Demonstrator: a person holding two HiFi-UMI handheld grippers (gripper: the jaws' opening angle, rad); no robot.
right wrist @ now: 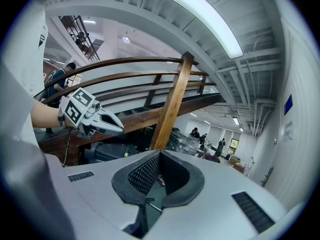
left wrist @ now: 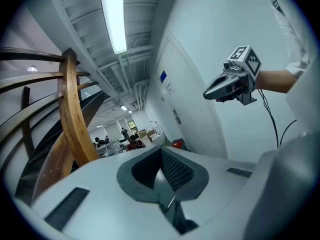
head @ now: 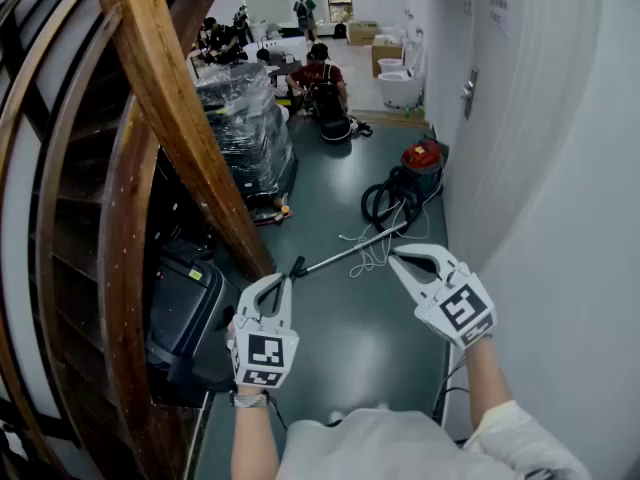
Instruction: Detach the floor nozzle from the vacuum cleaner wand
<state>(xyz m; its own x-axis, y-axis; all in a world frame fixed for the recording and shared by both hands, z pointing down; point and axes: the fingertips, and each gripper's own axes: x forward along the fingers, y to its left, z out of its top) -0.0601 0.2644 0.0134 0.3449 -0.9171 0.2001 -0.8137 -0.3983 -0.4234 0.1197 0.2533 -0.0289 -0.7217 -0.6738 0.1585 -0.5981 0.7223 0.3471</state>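
Note:
The red vacuum cleaner [head: 422, 157] stands on the floor by the right wall, its black hose [head: 384, 204] coiled in front of it. Its silver wand [head: 352, 249] lies on the floor and runs toward me to a black end [head: 297, 266] beside the wooden beam; I cannot make out the nozzle's shape. My left gripper [head: 286, 280] hovers shut and empty just short of that end. My right gripper [head: 396, 252] is shut and empty above the wand's far part. Each gripper view shows meeting jaws with nothing between them, plus the other gripper [left wrist: 232, 81] [right wrist: 92, 115] in the air.
A slanted wooden stair beam [head: 180, 118] and curved railings fill the left. A black case [head: 185, 313] sits below them and a plastic-wrapped pallet [head: 245, 128] behind. White cable [head: 375, 255] lies by the wand. A white wall [head: 550, 168] bounds the right. People [head: 318, 78] sit further back.

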